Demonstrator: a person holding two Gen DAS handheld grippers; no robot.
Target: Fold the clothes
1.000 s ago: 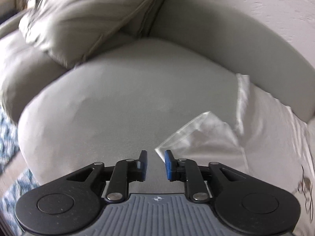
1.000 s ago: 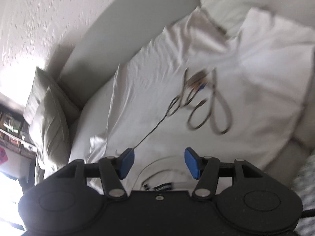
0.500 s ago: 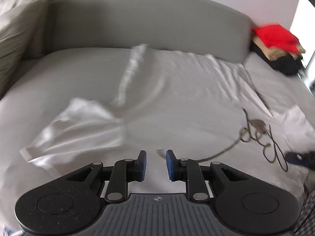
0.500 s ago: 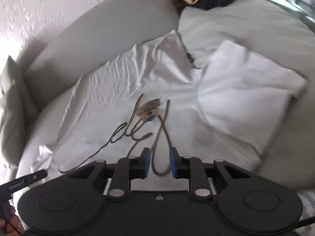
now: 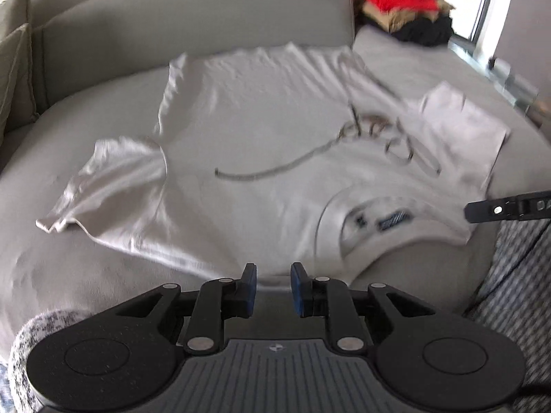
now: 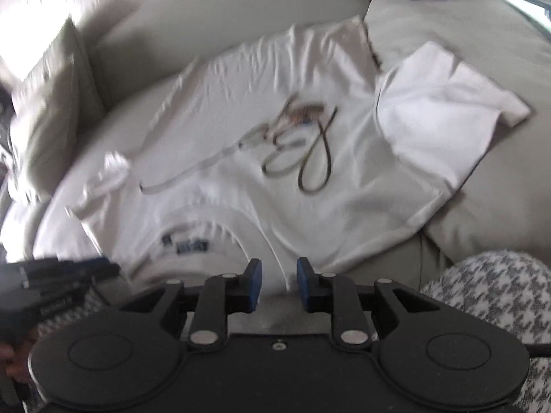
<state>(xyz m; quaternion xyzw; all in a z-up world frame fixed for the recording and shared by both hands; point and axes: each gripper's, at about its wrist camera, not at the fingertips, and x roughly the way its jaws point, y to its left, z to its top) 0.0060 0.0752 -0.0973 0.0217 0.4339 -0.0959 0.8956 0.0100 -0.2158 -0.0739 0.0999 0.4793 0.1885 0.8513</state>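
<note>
A white T-shirt (image 5: 261,137) with a dark scribble print lies spread flat on a grey sofa seat (image 5: 86,110), collar and label (image 5: 392,222) toward me, sleeves out to each side. It also shows in the right wrist view (image 6: 275,144). My left gripper (image 5: 273,284) hovers just before the shirt's near shoulder edge, jaws a little apart, holding nothing. My right gripper (image 6: 279,280) hovers over the collar edge, jaws a little apart, empty. The right gripper's tip shows at the right edge of the left wrist view (image 5: 506,206).
A pile of red, tan and black clothes (image 5: 403,7) sits at the sofa's far right by a window. Pale cushions (image 6: 51,96) lean at the left. A houndstooth fabric (image 6: 499,296) lies at the near right. The left gripper shows at lower left of the right wrist view (image 6: 55,285).
Both grippers have pulled back toward me from over the shirt, so the whole shirt is in view. The right gripper's jaws narrowed from wide open a second ago.
</note>
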